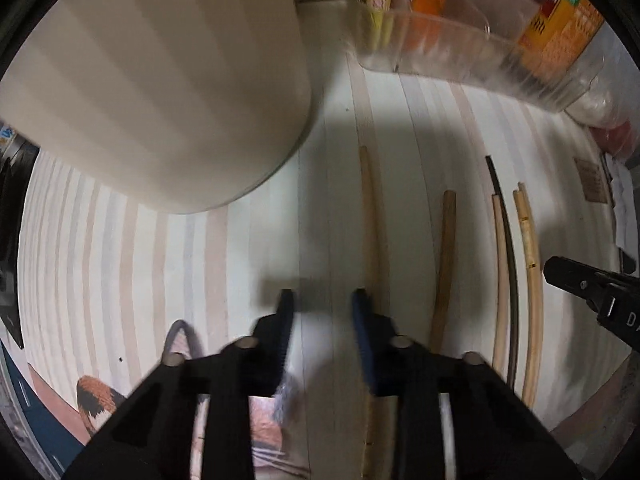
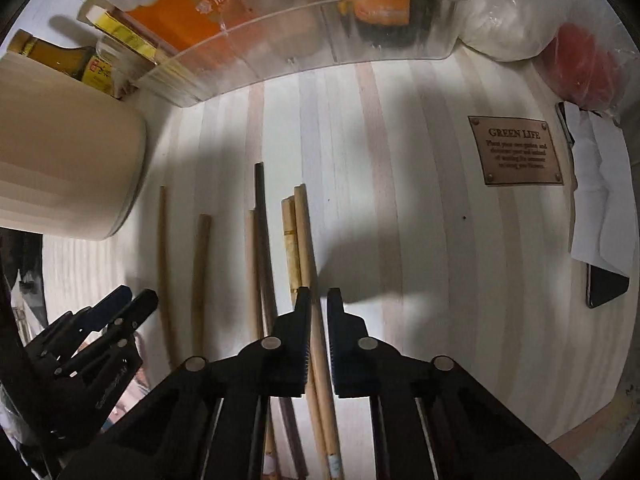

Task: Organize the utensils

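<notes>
A striped cloth (image 1: 120,260) covers the whole work surface; on it stands a big cream container (image 1: 160,80), smooth-walled and upright, which serves as the landmark here. Beyond the cream container and to its right sits a clear plastic bin (image 2: 280,40) packed with orange and yellow packets; a brown-glass bottle (image 2: 60,54) stands just behind the container.

The left gripper (image 1: 323,300) points steeply down at the cloth, just right of the container's base; its blue-padded fingers stand a little apart, with only bare cloth showing in the gap; a thin pale stick (image 1: 370,220) runs right alongside its right finger, and whether the pad touches it I cannot tell through the blur. The right gripper (image 2: 319,296) hangs further right of the container, also pointing down; its jaws are drawn together on a pale wooden stick (image 2: 306,240), which passes straight between the pads.

The remaining sticks lie on the cloth in a rough row to the right of the container, all pointing away from the cameras: a thicker brown stick (image 2: 200,260), a dark stick (image 2: 261,208) touching a pale neighbour, and a banded stick (image 2: 289,232) pressed against the clamped one.

Far right of the container, a brown label (image 2: 516,150) reads GREEN LIFE; a dark phone (image 2: 606,290) lies beyond it.
</notes>
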A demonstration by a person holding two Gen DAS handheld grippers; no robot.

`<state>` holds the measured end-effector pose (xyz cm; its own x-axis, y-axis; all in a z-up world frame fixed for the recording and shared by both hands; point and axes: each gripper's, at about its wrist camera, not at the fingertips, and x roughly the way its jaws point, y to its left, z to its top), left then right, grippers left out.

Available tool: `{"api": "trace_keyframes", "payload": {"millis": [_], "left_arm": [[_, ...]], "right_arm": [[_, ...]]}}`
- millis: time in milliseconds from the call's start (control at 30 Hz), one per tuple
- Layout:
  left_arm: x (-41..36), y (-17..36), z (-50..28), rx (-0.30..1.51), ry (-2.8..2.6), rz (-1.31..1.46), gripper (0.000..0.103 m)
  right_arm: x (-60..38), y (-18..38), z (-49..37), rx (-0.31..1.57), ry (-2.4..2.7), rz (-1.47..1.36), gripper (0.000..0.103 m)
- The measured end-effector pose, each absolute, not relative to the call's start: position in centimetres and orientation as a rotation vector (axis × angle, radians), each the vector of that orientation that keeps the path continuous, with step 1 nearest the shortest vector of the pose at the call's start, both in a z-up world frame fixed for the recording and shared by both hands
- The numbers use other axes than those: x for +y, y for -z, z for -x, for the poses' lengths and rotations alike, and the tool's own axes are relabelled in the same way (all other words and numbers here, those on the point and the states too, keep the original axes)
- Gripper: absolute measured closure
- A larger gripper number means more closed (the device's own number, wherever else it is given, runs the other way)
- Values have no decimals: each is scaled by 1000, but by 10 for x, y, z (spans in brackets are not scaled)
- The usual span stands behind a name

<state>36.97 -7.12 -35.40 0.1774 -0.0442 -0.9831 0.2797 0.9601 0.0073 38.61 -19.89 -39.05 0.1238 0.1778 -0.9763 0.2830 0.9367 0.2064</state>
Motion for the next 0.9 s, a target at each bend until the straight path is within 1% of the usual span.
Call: {"api": "trace_keyframes", "payload": {"millis": [67, 100, 200, 333, 567, 767, 900], "left_arm": [[-71, 353, -370, 1372, 236, -198, 94], [-71, 353, -370, 1373, 241, -188, 97], [-68, 352, -366, 1364, 235, -184, 99], [-57, 351, -357, 1366, 206, -169, 101], [-3, 351, -329, 1409, 145, -78, 102], [35, 351, -290, 1499, 157, 82, 102], [51, 351, -279, 1513, 172, 136, 102]], "right_arm": [[-196, 391, -387, 1456, 76, -372, 98], [-194, 392, -388, 1456, 69, -375, 98], [-183, 391, -391, 1468, 38, -345, 98], [-164, 391, -393, 1485, 37, -224, 97], [-189, 387, -380, 1516, 77, -312, 97], [-204, 384, -358, 1575, 80, -296, 97], [-206, 383, -353, 1581, 88, -285, 97]]}}
